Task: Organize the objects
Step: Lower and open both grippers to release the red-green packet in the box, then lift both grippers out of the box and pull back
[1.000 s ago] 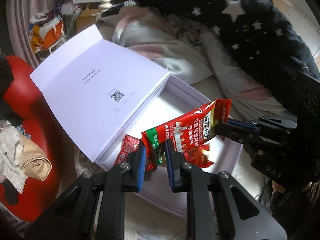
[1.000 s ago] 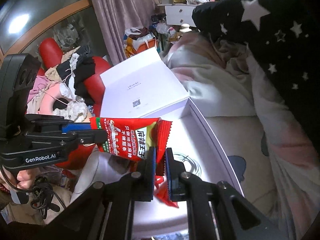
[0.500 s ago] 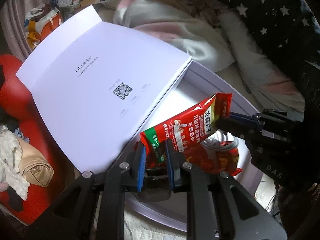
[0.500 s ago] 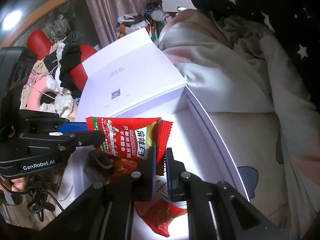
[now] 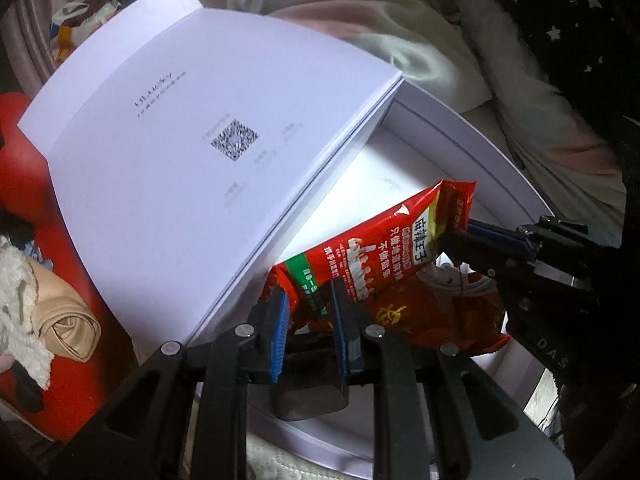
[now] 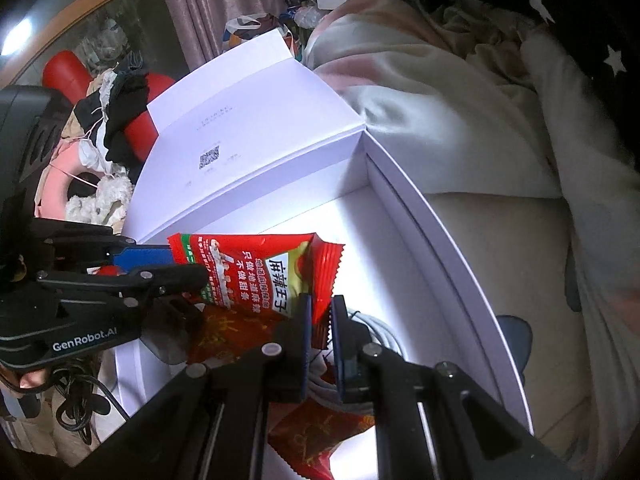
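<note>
— Where's the packet?

— Over the open white box (image 5: 472,128), just above the red wrappers (image 5: 436,316) in it. My left gripper (image 5: 308,304) pinches its green-striped end; my right gripper (image 6: 320,316) pinches the crimped end, jaws just easing apart (packet (image 6: 256,272) between them).

— And the lid?

— Lid (image 5: 192,168) stands open at the box's far-left side.

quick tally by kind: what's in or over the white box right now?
Red snack packets: 2, one held over the white cardboard box by the left gripper and right gripper as a red printed snack packet, one red foil packet lying inside.
White coiled cable: 1.
Dark translucent piece: 1, kind unclear.
Total: 4.
</note>
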`<move>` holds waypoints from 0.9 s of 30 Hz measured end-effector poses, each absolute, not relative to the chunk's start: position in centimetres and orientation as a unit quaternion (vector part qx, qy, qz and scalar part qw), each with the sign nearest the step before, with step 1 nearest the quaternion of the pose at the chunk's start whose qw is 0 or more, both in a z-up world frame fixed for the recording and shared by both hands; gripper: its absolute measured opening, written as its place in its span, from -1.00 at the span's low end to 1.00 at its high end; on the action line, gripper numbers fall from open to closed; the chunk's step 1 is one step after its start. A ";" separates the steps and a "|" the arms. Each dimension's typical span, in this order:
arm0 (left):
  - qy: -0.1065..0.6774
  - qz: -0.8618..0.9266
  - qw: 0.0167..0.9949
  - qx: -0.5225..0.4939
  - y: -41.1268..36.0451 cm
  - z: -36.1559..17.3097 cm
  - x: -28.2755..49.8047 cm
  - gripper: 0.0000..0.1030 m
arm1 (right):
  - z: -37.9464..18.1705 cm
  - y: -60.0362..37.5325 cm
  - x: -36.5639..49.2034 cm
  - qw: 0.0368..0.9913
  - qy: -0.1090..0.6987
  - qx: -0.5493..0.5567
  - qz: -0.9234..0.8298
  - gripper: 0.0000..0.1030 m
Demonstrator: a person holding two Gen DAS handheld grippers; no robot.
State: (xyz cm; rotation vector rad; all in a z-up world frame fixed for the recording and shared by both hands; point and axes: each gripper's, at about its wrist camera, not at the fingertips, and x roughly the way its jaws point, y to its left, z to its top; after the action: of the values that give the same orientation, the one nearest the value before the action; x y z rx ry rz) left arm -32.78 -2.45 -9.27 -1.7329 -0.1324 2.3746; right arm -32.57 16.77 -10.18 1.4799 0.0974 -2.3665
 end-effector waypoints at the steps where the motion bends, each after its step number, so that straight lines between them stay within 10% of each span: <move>1: -0.043 0.803 0.099 -0.587 -2.4 -9.3 -32.7 -0.66 | -10.3 16.8 -32.6 0.171 0.033 0.523 -0.834 -0.78; 17: -0.014 0.808 0.063 -0.586 -0.5 -7.1 -31.2 0.20 | -7.5 16.2 -31.0 0.162 0.041 0.527 -0.833 -0.49; 27: -0.002 0.817 0.065 -0.573 0.1 -3.3 -28.4 0.23 | -2.5 17.8 -28.5 0.144 0.039 0.495 -0.856 -0.49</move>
State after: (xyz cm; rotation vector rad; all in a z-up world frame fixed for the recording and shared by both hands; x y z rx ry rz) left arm -28.45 0.15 -3.33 -1.7289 -0.0065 2.4666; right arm -28.48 17.81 -2.48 1.4264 0.1121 -2.4667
